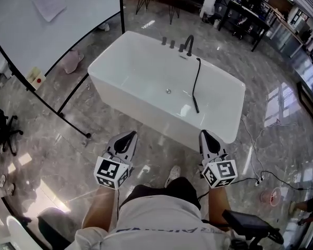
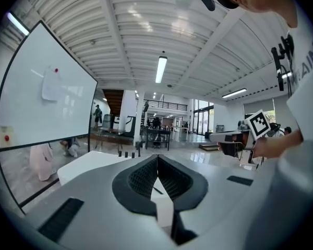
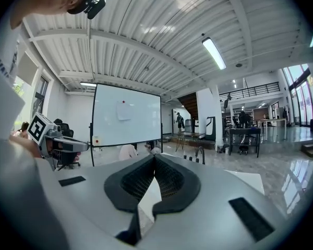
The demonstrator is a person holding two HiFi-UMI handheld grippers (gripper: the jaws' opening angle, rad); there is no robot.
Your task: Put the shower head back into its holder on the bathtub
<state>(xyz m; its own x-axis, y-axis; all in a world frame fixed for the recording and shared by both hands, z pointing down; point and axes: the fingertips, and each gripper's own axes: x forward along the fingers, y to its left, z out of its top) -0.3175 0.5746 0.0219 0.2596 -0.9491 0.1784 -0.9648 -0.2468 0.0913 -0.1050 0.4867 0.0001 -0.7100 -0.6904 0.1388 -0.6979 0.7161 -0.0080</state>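
Observation:
A white bathtub (image 1: pixel 120 69) stands on the marble floor ahead of me. The black shower head (image 1: pixel 195 107) lies inside it, and its hose (image 1: pixel 197 77) runs up to the far rim beside the black faucet (image 1: pixel 189 43) and knobs (image 1: pixel 171 44). My left gripper (image 1: pixel 130 135) and right gripper (image 1: pixel 204 134) hover side by side just short of the tub's near wall, both shut with nothing between the jaws. In the left gripper view the shut left gripper (image 2: pixel 157 158) points at the tub (image 2: pixel 83 166). The right gripper view shows the shut right gripper (image 3: pixel 155 157) aimed toward the faucet (image 3: pixel 201 152).
A whiteboard (image 1: pixel 52 20) on a black stand (image 1: pixel 73 120) stands left of the tub. Cables (image 1: pixel 258 163) trail on the floor at the right. A pink cloth (image 1: pixel 71 61) lies by the tub's far left corner. Dark tables (image 1: pixel 248 14) stand behind.

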